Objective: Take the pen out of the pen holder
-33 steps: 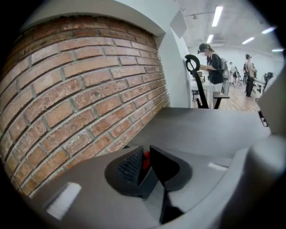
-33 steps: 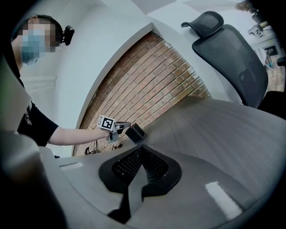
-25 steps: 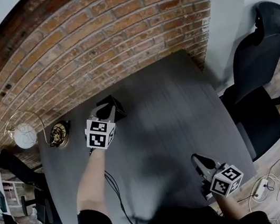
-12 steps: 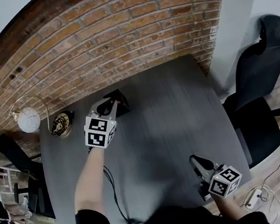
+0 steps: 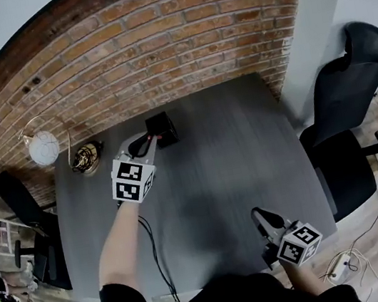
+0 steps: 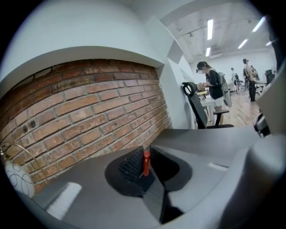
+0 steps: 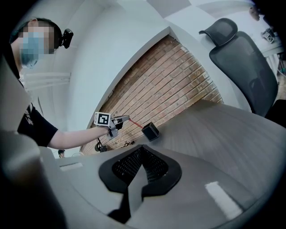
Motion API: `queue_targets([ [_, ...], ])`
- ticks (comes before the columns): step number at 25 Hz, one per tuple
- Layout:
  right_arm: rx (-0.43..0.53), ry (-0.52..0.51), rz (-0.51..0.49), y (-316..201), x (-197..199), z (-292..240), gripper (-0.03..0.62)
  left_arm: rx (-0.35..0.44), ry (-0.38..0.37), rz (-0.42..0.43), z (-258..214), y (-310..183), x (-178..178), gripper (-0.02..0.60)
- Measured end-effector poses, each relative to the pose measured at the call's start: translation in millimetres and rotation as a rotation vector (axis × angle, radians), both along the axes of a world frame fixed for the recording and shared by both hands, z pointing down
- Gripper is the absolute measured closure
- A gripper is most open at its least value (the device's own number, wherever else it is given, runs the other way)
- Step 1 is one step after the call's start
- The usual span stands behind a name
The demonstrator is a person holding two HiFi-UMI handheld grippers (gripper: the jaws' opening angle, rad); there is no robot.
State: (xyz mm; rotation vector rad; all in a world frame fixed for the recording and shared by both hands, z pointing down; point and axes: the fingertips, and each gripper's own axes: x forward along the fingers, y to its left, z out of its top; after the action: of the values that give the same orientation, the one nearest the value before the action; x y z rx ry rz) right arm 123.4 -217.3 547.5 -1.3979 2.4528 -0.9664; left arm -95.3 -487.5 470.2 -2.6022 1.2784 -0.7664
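A black cube pen holder (image 5: 161, 128) stands on the dark grey table (image 5: 220, 163) near the brick wall. My left gripper (image 5: 152, 140) hovers just beside and above it, shut on a red pen (image 6: 146, 163) that stands between the pads. In the right gripper view the pen (image 7: 135, 124) slants from the left gripper (image 7: 119, 119) down to the holder (image 7: 151, 131); I cannot tell whether its tip is clear of the rim. My right gripper (image 5: 259, 214) is at the table's near edge, jaws together with nothing in them (image 7: 142, 151).
A globe lamp (image 5: 43, 147) and a gold ornament (image 5: 87, 157) sit at the table's far left corner. A black office chair (image 5: 346, 119) stands right of the table. A cable (image 5: 157, 257) runs across the table's near left part. The brick wall (image 5: 157, 51) backs the table.
The left gripper has risen with the red pen, drawing it up out of the holder. The right gripper has lifted slightly near the front edge.
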Motion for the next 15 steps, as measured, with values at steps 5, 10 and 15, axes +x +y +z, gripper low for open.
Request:
queue_targets([
  [5,0.006,0.010,-0.020,24,-16,-6,0.592,0.021,0.033,-0.002,-13,32,-12,0.480],
  [10,0.024,0.012,-0.032,50,-29,-14,0.592,0.037,0.051,-0.004,-26,71,-24,0.480],
  [15,0.054,0.026,-0.039,81,-40,-24,0.592,0.067,0.074,0.012,-41,121,-31,0.481],
])
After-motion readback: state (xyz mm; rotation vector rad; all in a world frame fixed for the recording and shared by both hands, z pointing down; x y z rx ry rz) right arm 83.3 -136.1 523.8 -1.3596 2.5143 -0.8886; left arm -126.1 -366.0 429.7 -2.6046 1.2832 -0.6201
